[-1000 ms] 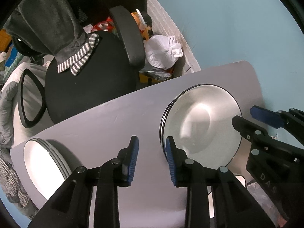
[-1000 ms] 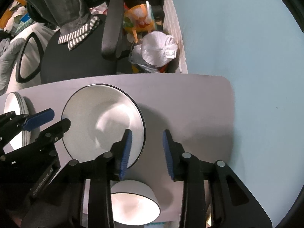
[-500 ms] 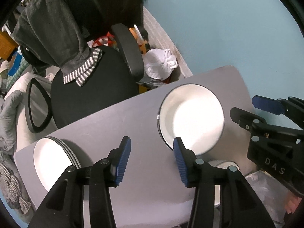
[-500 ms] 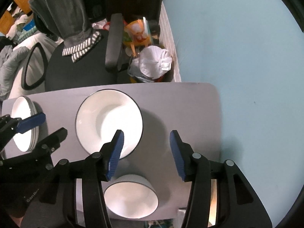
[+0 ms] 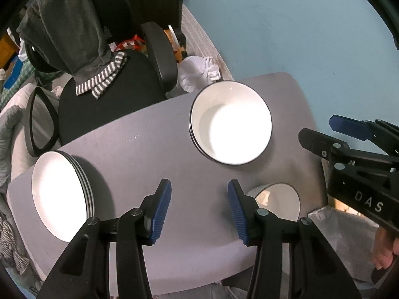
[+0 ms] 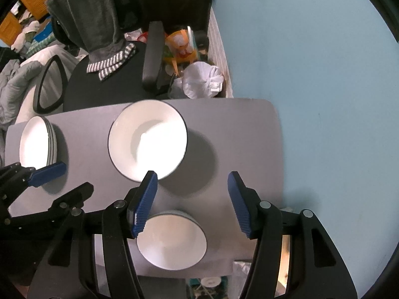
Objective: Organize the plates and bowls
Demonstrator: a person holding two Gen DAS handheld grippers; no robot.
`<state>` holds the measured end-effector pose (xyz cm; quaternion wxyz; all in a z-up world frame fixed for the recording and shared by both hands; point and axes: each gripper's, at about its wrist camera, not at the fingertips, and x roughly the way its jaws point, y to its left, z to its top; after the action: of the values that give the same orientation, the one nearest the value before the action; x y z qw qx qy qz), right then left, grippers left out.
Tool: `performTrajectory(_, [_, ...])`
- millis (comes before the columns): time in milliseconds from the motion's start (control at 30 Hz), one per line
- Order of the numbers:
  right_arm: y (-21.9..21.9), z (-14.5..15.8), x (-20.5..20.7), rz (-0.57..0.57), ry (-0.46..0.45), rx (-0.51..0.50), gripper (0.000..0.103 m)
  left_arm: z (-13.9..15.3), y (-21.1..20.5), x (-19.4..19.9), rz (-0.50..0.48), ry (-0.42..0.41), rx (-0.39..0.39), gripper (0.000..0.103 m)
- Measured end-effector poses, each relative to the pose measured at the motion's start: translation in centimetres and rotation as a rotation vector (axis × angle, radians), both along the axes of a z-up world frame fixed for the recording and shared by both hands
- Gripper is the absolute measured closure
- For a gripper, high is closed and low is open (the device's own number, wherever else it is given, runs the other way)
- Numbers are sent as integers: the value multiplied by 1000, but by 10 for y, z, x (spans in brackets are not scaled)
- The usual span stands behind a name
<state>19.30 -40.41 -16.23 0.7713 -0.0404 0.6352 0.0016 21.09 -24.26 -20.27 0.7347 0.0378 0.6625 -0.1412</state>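
A stack of white black-rimmed deep plates (image 5: 232, 124) (image 6: 148, 140) sits at the far middle of the grey table (image 5: 139, 154) (image 6: 239, 129). A stack of flat white plates (image 5: 59, 194) (image 6: 37, 140) lies at the left end. A white bowl (image 5: 276, 200) (image 6: 172, 241) stands at the near edge. My left gripper (image 5: 199, 208) is open and empty, high above the table between the stacks. My right gripper (image 6: 192, 203) is open and empty above the bowl, and shows in the left wrist view (image 5: 331, 134).
A black office chair (image 5: 104, 94) (image 6: 104, 84) with a grey garment (image 5: 67, 27) draped on it stands beyond the table. A white plastic bag (image 5: 199, 73) (image 6: 203, 79) and clutter lie by the blue wall (image 5: 286, 25). The table's right edge is near the wall.
Both grippers have risen and pulled back from the table, and both have opened wider. The plates and bowl have not moved.
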Motion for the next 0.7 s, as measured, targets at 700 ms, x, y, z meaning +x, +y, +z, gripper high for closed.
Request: performTrajectory(700, [-34, -21, -68, -123, 71, 90, 42, -19, -6, -44, -56, 94, -76, 50])
